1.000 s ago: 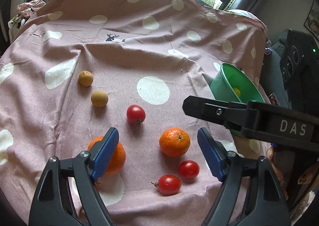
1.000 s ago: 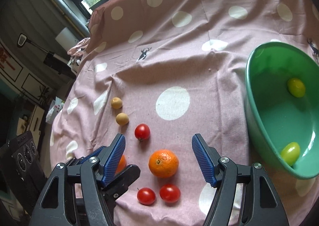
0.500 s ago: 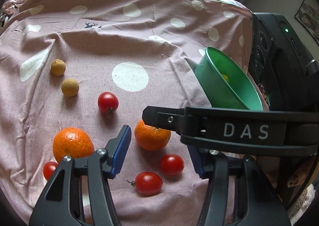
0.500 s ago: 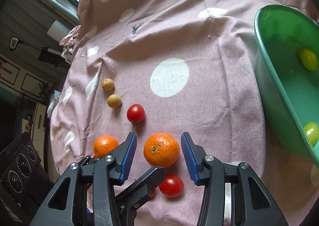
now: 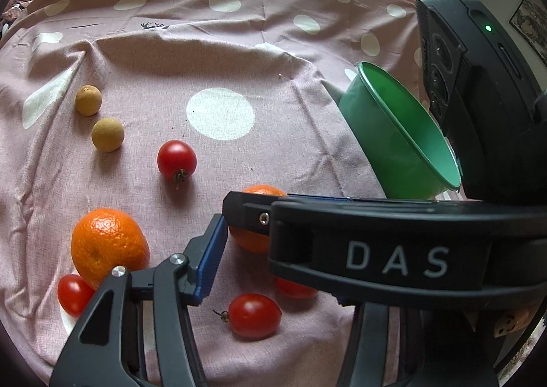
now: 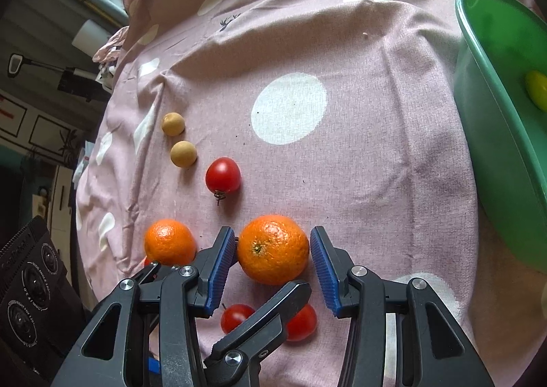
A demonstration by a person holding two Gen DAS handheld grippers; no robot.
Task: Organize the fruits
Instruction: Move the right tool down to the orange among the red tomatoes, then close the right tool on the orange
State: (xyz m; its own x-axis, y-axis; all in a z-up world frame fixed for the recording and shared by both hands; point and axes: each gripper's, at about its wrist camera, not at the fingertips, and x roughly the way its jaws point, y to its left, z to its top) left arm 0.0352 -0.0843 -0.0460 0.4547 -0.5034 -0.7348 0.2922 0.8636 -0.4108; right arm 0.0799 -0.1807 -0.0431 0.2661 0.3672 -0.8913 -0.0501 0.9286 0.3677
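The right tool [image 6: 273,267] points steeply down and straddles the larger orange [image 6: 273,247]. Its blue pads [image 6: 222,267] lie against the fruit's two flanks at its widest part, so it reads as a grip taken across the middle, where a round skin is least likely to slip.

The left tool [image 5: 266,284] hangs just near of it with its jaws closing. Only its left pad [image 5: 208,257] shows, because the right tool's black bar crosses in front. Two cherry tomatoes [image 5: 253,315] lie in the gap, and nothing appears to be pressed yet. Working this close side by side probably lets both hands load at once, but the fingers risk knocking each other.

A second orange [image 6: 169,242] sits to the left, with a third tomato [image 6: 222,177] and two tan round fruits [image 6: 183,154] farther off. All of it rests on the pink dotted cloth [image 6: 342,182] over the bench. At the right stands the green bowl [image 6: 495,148], which holds a yellow-green fruit [image 6: 536,90] and is the likely destination.
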